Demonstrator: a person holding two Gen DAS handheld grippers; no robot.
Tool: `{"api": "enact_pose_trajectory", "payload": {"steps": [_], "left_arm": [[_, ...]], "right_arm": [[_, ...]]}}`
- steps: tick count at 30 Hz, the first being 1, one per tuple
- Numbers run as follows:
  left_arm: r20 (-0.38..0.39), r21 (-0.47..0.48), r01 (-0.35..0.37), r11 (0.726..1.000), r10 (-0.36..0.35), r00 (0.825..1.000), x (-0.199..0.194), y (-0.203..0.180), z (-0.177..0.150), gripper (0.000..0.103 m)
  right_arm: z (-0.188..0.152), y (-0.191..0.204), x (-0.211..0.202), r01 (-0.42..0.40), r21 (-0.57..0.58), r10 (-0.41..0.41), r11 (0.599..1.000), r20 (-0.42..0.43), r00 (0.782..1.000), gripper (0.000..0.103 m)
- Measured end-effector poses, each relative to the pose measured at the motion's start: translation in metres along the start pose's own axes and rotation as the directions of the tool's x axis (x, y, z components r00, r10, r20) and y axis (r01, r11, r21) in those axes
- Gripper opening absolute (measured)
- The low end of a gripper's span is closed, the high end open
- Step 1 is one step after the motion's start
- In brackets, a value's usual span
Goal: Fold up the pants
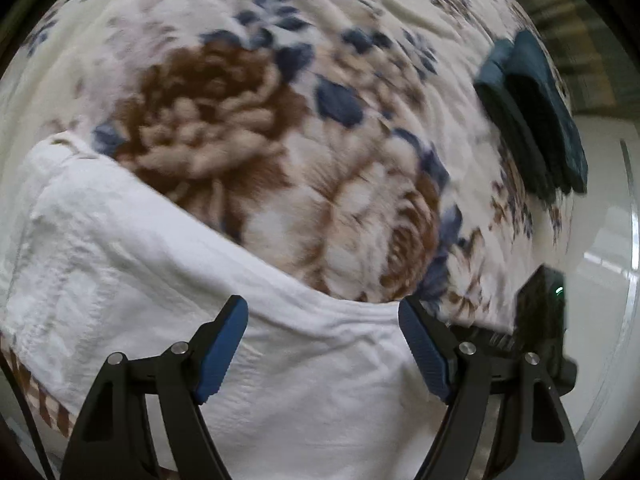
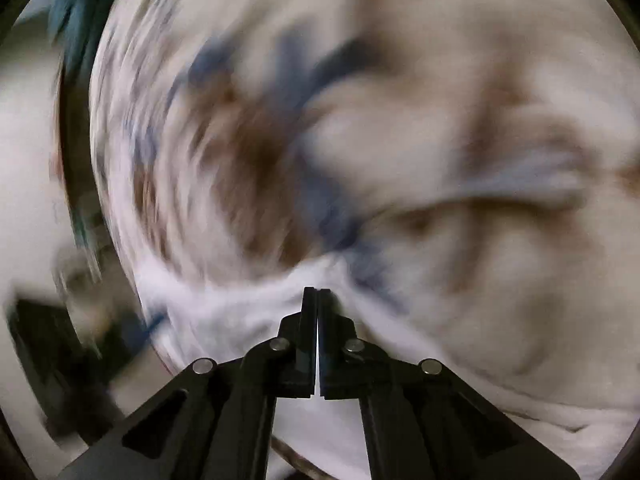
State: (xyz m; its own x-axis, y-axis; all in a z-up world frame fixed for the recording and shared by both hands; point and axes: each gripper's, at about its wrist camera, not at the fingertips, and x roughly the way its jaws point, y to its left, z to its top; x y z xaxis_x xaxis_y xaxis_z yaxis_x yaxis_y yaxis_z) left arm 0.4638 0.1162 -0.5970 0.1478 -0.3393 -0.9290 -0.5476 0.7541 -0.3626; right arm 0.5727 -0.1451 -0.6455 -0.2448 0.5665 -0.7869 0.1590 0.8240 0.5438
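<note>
The white pants (image 1: 160, 280) lie spread on a floral blanket (image 1: 280, 100) in the left wrist view. My left gripper (image 1: 323, 312) is open, its blue pads (image 1: 222, 350) hovering over the pants' upper edge with nothing between them. In the right wrist view, heavily blurred, my right gripper (image 2: 317, 294) is shut on a bunched fold of the white pants (image 2: 240, 304), which pulls up to the fingertips. The other gripper's body (image 1: 540, 312) shows at the right edge of the left wrist view.
A folded dark teal garment (image 1: 536, 116) lies near the blanket's right edge; it shows as a teal blur in the right wrist view (image 2: 76, 8). White floor (image 1: 600, 220) lies beyond the edge. A checked brown cloth (image 1: 36, 396) shows at lower left.
</note>
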Motion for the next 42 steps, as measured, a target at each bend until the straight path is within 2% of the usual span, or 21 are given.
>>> {"api": "enact_pose_trajectory", "payload": {"steps": [3,5,7,8,12,15,19,20,23,25,27,28,29,30,31,32,35,36,38,41,42], "left_arm": [[-0.064,0.068,0.024,0.997,-0.02,0.998,0.018,-0.021,-0.01,0.076],[-0.12,0.099,0.041,0.994,-0.029,0.992,0.032,-0.037,-0.015,0.076],[-0.157,0.143,0.058,0.988,-0.035,0.987,0.042,-0.056,-0.022,0.076],[-0.163,0.181,0.063,0.982,-0.034,0.986,0.045,-0.069,-0.027,0.076],[-0.153,0.295,0.057,0.954,-0.012,0.988,0.055,-0.114,-0.048,0.076],[-0.131,0.314,0.04,0.948,0.001,0.991,0.062,-0.131,-0.061,0.076],[-0.063,0.305,-0.008,0.952,0.028,0.998,0.067,-0.147,-0.08,0.076],[-0.047,0.3,-0.018,0.954,0.034,0.998,0.068,-0.15,-0.085,0.076],[-0.002,0.284,-0.048,0.958,0.051,0.999,0.07,-0.16,-0.1,0.076],[0.024,0.282,-0.073,0.957,0.069,0.997,0.07,-0.168,-0.111,0.076],[0.046,0.288,-0.094,0.953,0.085,0.995,0.07,-0.173,-0.12,0.076],[0.057,0.296,-0.102,0.95,0.089,0.994,0.07,-0.177,-0.125,0.076],[0.066,0.303,-0.112,0.946,0.097,0.993,0.07,-0.179,-0.129,0.076],[0.076,0.308,-0.124,0.943,0.106,0.991,0.07,-0.181,-0.133,0.076],[0.084,0.314,-0.135,0.94,0.114,0.99,0.07,-0.183,-0.136,0.076],[0.088,0.316,-0.142,0.938,0.12,0.989,0.07,-0.183,-0.139,0.076],[0.105,0.318,-0.167,0.933,0.14,0.984,0.069,-0.182,-0.145,0.076],[0.109,0.317,-0.174,0.932,0.146,0.983,0.069,-0.181,-0.147,0.076],[0.111,0.309,-0.178,0.934,0.15,0.982,0.07,-0.179,-0.15,0.076],[0.113,0.3,-0.19,0.935,0.162,0.98,0.073,-0.176,-0.153,0.076],[0.115,0.3,-0.194,0.934,0.167,0.979,0.074,-0.175,-0.154,0.076]], "right_arm": [[-0.027,-0.015,-0.053,-0.057,-0.015,0.058,0.998,0.076,0.995,0.005],[-0.051,-0.047,-0.105,-0.018,0.019,0.015,1.0,0.157,0.987,0.019],[-0.084,-0.082,-0.143,0.023,0.133,-0.056,0.991,0.248,0.967,0.063],[-0.102,-0.111,-0.17,0.032,0.215,-0.096,0.976,0.296,0.95,0.065],[-0.167,-0.231,-0.253,0.038,0.504,-0.254,0.863,0.368,0.894,0.066],[-0.19,-0.305,-0.294,0.05,0.598,-0.334,0.8,0.375,0.865,0.066],[-0.211,-0.357,-0.316,0.128,0.665,-0.477,0.736,0.375,0.795,0.066],[-0.216,-0.371,-0.323,0.129,0.662,-0.487,0.739,0.392,0.78,0.066],[-0.216,-0.402,-0.324,0.133,0.637,-0.466,0.76,0.39,0.794,0.066],[-0.208,-0.41,-0.31,0.133,0.592,-0.43,0.795,0.394,0.812,0.066],[-0.195,-0.412,-0.294,0.14,0.508,-0.37,0.85,0.384,0.846,0.066],[-0.187,-0.411,-0.284,0.184,0.454,-0.366,0.872,0.355,0.86,0.066],[-0.181,-0.409,-0.277,0.236,0.418,-0.39,0.877,0.333,0.859,0.065],[-0.177,-0.407,-0.271,0.291,0.391,-0.424,0.873,0.315,0.849,0.056],[-0.173,-0.404,-0.266,0.347,0.361,-0.461,0.865,0.303,0.834,0.023],[-0.172,-0.397,-0.263,0.405,0.331,-0.505,0.852,0.316,0.803,0.012],[-0.185,-0.38,-0.275,0.467,0.323,-0.567,0.823,0.409,0.715,0.01],[-0.191,-0.38,-0.281,0.453,0.347,-0.568,0.821,0.43,0.701,0.01],[-0.202,-0.389,-0.292,0.37,0.411,-0.541,0.833,0.471,0.696,0.01],[-0.201,-0.42,-0.287,0.218,0.509,-0.477,0.833,0.46,0.749,0.01],[-0.199,-0.427,-0.283,0.204,0.523,-0.473,0.828,0.455,0.755,0.01]]}}
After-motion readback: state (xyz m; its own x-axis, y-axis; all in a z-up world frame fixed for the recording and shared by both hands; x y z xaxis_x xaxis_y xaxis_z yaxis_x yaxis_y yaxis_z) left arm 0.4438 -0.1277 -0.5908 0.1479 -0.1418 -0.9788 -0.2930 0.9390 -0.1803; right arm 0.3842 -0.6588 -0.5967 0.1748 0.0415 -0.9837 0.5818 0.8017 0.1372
